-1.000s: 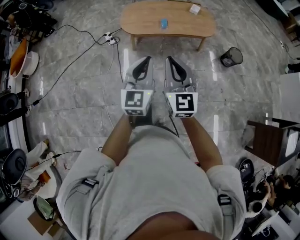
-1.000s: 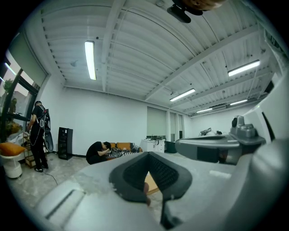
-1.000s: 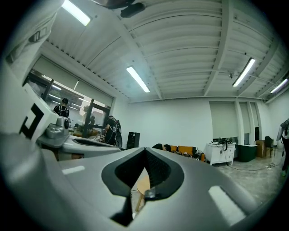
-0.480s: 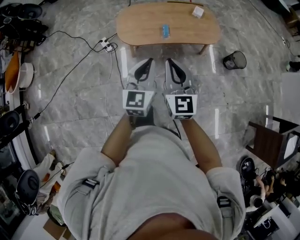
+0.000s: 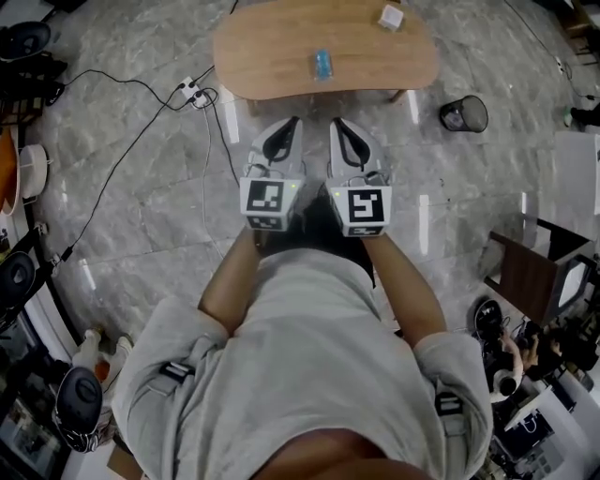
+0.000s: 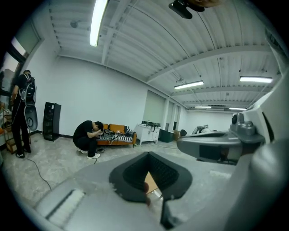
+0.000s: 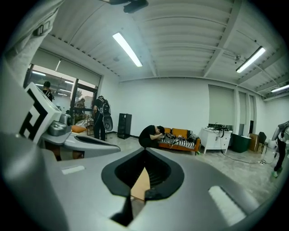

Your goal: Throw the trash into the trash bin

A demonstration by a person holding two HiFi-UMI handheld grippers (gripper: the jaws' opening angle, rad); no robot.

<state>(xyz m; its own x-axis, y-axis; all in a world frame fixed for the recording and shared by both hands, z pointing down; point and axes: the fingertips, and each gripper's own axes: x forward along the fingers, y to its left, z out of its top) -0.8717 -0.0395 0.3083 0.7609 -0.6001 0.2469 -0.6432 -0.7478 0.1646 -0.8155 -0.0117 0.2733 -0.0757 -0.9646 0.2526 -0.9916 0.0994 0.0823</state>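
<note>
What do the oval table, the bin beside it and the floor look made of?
Table: wood or veneer, matte tan, faint grain. Trash bin: dark wire mesh, probably metal; too small to be sure. Floor: polished grey stone or marble-look tile, veined, reflecting lights.

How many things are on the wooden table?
2. A small blue thing lies near the middle of the table, and a small white thing sits near its far right end. More may hide past the picture's edge.
</note>
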